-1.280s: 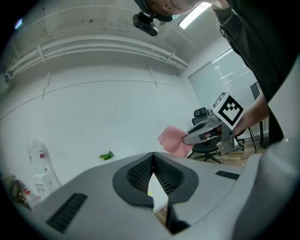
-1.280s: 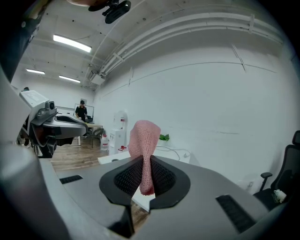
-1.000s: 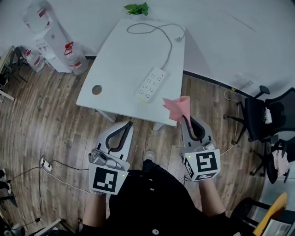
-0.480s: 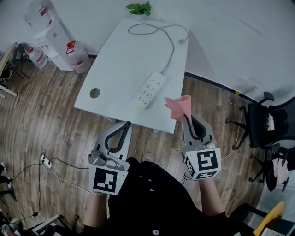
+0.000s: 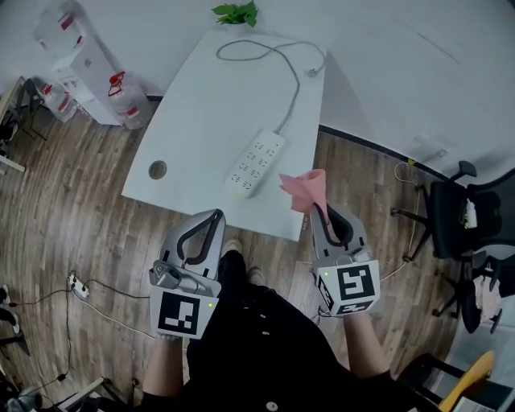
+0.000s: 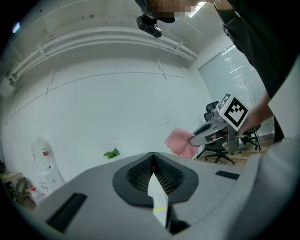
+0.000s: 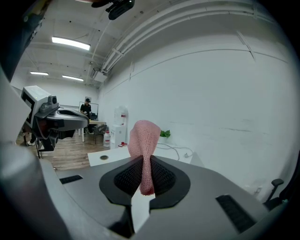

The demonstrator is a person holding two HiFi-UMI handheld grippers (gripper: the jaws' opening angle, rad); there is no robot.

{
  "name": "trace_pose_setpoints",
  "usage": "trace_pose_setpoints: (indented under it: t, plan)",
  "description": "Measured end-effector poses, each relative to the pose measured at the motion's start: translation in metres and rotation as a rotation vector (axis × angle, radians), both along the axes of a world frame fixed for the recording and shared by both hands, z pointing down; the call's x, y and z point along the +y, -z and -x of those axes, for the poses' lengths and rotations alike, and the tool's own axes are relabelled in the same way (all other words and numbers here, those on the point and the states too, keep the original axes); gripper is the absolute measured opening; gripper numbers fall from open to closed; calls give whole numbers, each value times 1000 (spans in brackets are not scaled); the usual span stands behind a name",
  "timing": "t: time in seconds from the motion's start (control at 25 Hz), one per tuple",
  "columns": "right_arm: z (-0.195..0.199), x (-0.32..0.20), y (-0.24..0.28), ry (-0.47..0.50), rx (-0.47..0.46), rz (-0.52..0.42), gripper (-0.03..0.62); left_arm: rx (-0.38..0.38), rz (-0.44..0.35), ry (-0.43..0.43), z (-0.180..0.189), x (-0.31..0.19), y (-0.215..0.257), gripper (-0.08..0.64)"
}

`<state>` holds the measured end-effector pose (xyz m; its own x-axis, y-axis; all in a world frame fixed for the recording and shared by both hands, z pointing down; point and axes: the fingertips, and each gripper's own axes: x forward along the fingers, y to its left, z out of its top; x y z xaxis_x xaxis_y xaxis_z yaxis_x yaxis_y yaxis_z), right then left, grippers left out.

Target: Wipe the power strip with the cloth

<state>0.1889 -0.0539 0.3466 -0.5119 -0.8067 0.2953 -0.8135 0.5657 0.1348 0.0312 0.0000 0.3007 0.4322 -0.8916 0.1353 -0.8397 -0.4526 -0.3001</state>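
Left gripper [image 5: 216, 217]: jaws pressed together, nothing between them. Held low, short of the near edge of the white table [image 5: 201, 113], well apart from the strip.

Power strip [image 5: 256, 163]: lies flat near the table's front edge, long axis running diagonally, its cable [image 5: 287, 87] looping off toward the far end by a small plant [image 5: 236, 13]. Nothing touches it.

Right gripper [image 5: 315, 209]: jaws clamped on a pink cloth [image 5: 303, 189]. The right gripper view shows the cloth [image 7: 142, 140] pinched in a narrow fold, the free part standing up above the tips as a bunched flap.

Step in hand, as judged: bringing cloth to strip; wiping not yet begun. The cloth is near the strip's right side but above and clear of it, over the table edge.

To do it well: lower so the loose flap, not the jaw tips, meets the strip's top face, then stroke along its length. The free gripper could pin 1 end, since a light strip may slide.
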Motion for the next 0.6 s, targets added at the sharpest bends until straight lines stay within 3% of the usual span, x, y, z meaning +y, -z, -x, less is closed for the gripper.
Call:
trace_pose_setpoints:
  t: [0.6]
  plan:
    - [47,-62,-18,43,46,46,60,12,9,-24,31,-64,-2,14]
